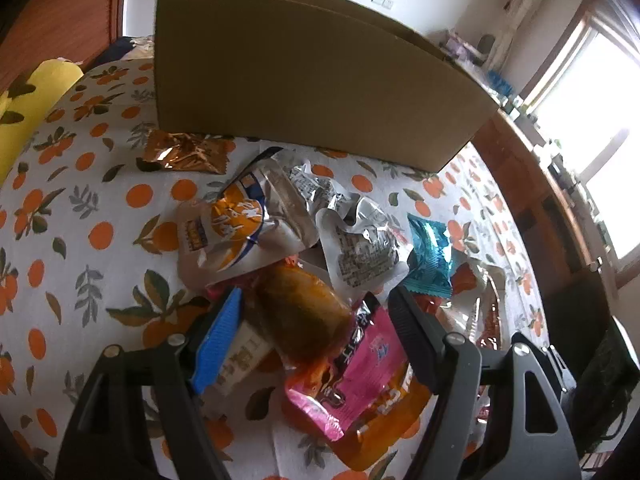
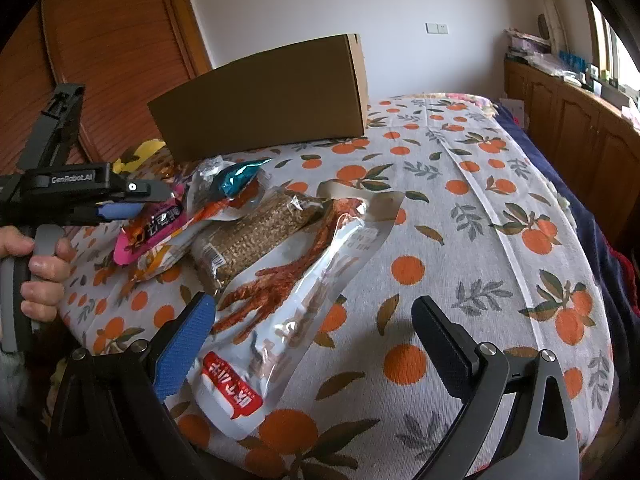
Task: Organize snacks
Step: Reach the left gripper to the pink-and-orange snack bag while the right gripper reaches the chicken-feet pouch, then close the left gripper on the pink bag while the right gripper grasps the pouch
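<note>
- Left wrist view: the left tool (image 1: 316, 300) hangs low over a heap of snack packets on the bed (image 1: 80, 208), which has an orange-print cover. Its jaws stand wide apart, holding nothing, with a clear packet of brown food (image 1: 300, 312) and a pink packet (image 1: 360, 364) lying between them.
- Beyond these lie a silver and orange pouch (image 1: 236, 228), a silver pouch (image 1: 360, 240), a teal packet (image 1: 430, 256) and, nearer the box, a copper foil packet (image 1: 184, 152).
- An open cardboard box (image 1: 304, 76) stands on the bed just behind the heap.
- Right wrist view: the right tool (image 2: 316, 316) is wide open and empty, above the near end of a clear chicken-feet packet (image 2: 280, 304).
- A grain bar packet (image 2: 256, 228) lies just behind it.
- The left tool (image 2: 120, 204) shows at left, over the pink packet (image 2: 148, 228), gripped by a hand (image 2: 40, 272).
- The cardboard box (image 2: 264, 100) stands behind the heap.
</note>
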### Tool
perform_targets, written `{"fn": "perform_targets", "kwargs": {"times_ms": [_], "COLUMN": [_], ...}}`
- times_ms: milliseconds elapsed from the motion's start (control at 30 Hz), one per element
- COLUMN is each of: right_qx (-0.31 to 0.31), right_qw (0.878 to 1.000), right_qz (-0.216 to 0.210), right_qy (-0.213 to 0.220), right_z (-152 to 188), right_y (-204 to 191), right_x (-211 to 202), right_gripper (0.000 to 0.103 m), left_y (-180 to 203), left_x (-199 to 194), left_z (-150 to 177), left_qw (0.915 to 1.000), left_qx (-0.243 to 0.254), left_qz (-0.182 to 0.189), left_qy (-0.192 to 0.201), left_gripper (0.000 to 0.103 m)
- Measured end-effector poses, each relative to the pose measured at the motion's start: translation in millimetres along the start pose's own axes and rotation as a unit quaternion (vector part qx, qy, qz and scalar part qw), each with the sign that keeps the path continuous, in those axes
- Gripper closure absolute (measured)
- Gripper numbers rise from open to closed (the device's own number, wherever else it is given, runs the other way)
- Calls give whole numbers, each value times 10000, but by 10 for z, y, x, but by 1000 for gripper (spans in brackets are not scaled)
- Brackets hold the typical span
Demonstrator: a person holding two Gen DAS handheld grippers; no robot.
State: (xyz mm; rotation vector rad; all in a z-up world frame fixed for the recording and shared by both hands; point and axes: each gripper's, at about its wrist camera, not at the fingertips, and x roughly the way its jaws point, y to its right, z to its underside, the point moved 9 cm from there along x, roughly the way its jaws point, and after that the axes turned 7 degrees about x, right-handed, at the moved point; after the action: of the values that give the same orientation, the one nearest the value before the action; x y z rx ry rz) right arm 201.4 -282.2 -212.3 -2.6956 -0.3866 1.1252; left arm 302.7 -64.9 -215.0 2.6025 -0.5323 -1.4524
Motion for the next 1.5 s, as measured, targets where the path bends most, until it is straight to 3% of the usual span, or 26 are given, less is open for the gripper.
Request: {"fn": "perform_targets", "kwargs": {"times_ms": [267, 433, 500, 600, 733, 867, 933, 1033, 1100, 1200, 1333, 1400, 1500], "right_qx": [-91, -128, -169, -183, -357, -524, -554, -580, -650, -680, -467, -244, -132], "right_qw": [9998, 9994, 9993, 9988, 9982, 9975, 9972, 9970, 9964, 9962, 9974, 9984, 9982], "right_qz": [-153, -304, -291, -293, -126, 53, 132, 171, 245, 228, 5, -93, -188], "right_qy": [18, -63, -146, -359, -472, -477, -474, -476, -476, -498, -557, -500, -548], "right_z": [-95, -146, -137, -118, -106, -112, -118, -116, -110, -112, -144, -196, -202], "right_y": [-78, -178, -195, -216, -234, -246, -231, -202, -177, -137, -58, 14, 53], "right_x": [34, 72, 109, 198, 280, 338, 351, 341, 328, 294, 253, 207, 201], "right_gripper": [3, 3, 3, 4, 4, 6, 9, 15, 25, 43, 56, 70, 72], "left_y": [42, 44, 25, -25, -67, -62, -44, -57, -78, -94, -86, -82, -46], "left_x": [95, 77, 50, 12, 46, 153, 144, 105, 71, 15, -26, -66, -126], "left_z": [-83, -114, -103, -76, -33, 25, 37, 36, 27, 43, 69, 66, 70], "left_qw": [9990, 9980, 9974, 9974, 9963, 9960, 9948, 9953, 9950, 9943, 9950, 9953, 9954], "left_qx": [367, 559, 648, 652, 763, 799, 907, 889, 909, 970, 926, 897, 886], "left_qz": [-245, -284, -322, -307, -365, -330, -404, -363, -402, -437, -343, -309, -230], "left_qy": [-96, 67, 74, 35, -127, -247, -205, -111, -36, 34, 122, 205, 287], "left_gripper": [28, 51, 53, 51, 37, 37, 46, 53, 58, 59, 60, 60, 60]}}
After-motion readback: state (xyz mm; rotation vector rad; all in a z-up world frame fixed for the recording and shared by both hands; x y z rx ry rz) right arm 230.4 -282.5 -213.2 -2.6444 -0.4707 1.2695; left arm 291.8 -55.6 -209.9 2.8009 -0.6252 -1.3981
